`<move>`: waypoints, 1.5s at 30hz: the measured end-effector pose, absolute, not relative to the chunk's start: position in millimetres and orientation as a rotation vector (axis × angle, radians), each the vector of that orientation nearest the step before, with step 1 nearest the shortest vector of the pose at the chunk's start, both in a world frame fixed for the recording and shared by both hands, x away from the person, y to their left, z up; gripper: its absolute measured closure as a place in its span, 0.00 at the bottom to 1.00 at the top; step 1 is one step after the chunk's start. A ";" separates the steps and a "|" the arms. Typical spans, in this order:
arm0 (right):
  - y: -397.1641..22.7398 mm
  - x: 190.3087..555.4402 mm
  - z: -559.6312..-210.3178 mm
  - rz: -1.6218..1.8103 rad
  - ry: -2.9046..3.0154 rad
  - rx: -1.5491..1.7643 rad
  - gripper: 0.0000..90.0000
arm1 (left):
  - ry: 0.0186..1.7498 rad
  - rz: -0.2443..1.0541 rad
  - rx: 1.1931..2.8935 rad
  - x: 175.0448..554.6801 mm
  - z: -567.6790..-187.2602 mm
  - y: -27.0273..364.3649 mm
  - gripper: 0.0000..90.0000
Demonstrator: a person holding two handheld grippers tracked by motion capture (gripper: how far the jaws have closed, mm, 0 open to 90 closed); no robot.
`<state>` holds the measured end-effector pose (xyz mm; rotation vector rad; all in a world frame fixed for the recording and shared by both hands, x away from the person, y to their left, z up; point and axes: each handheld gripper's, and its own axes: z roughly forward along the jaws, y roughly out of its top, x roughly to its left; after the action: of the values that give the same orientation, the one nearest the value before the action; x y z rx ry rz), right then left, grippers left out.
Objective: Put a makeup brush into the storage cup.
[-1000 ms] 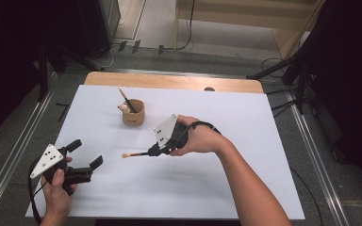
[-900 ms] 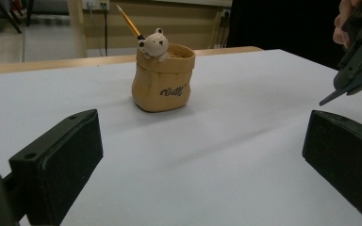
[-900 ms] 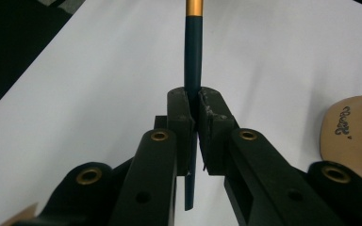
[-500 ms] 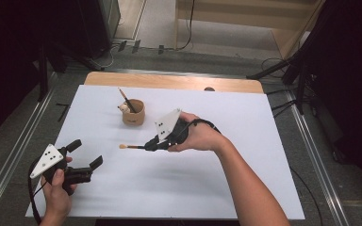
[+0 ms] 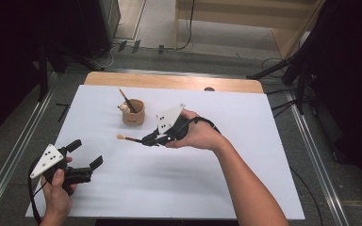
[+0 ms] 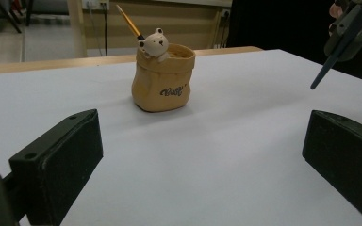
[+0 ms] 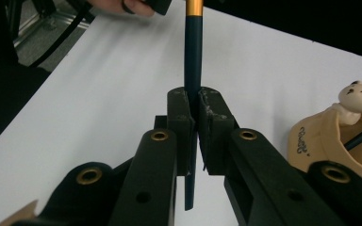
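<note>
White sheet over the table (image 5: 273, 141); landmark is the tan bear-faced pot (image 5: 133, 113), which stands toward the far left part of the sheet with one pencil (image 5: 124, 100) already leaning in it. Right gripper (image 5: 147, 140) is held just to the near-right of the pot, raised off the sheet. Left gripper (image 5: 86, 157) sits well to the near-left of the pot, much farther off.

The dark brush (image 5: 131, 138) lies roughly level, long axis pointing left past the near side of the pot, pale tip leading, clear of the rim. To my eye it must tilt upright and travel back to the pot mouth.

Right jaws clamped tight on the brush handle (image 7: 193, 70). Left jaws stand wide apart, nothing between them.
</note>
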<state>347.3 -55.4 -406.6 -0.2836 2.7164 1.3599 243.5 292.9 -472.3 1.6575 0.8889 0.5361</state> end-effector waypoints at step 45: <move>-53.5 366.0 -393.4 1.650 2.383 0.053 0.95 | 0.890 0.533 1.655 244.1 -472.5 293.9 0.00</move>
<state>366.0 -53.5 -393.4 0.0535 2.3829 1.6503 244.1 293.9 -472.5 1.6549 0.8896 0.5333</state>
